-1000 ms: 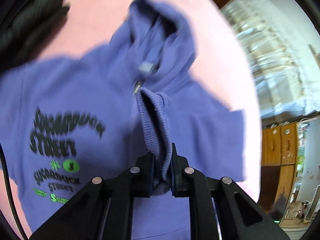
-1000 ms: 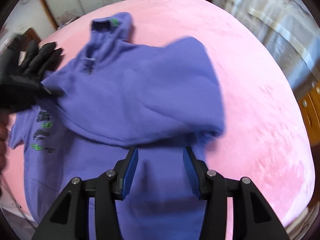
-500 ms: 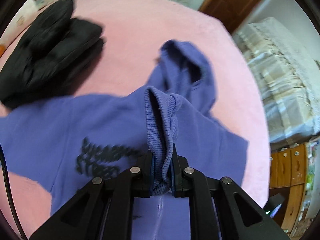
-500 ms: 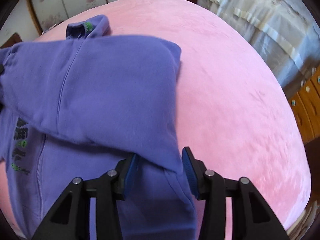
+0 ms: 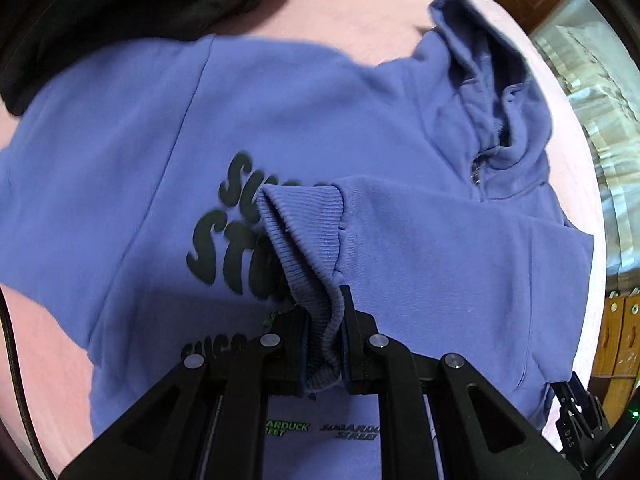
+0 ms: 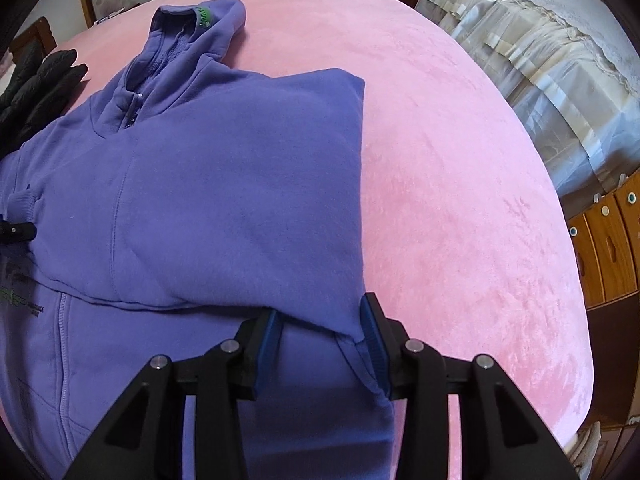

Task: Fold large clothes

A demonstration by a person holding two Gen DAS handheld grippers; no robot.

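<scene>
Left tongs (image 5: 324,344) pinching cuff (image 5: 304,240), hoodie (image 6: 240,184) flat

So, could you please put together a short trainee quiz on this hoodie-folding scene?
1. True or false: the left gripper is shut on the ribbed sleeve cuff.
2. Which colour is the bedspread under the purple hoodie? A) white B) pink C) green
3. Fill in: the folded sleeve lies across the hoodie's ____, over its printed lettering.

Key:
1. True. The cuff is pinched between the closed jaws.
2. B.
3. Chest. The right gripper has just been closing; the fold's corner lies between its jaws, but I cannot tell whether the pads press it.
</scene>
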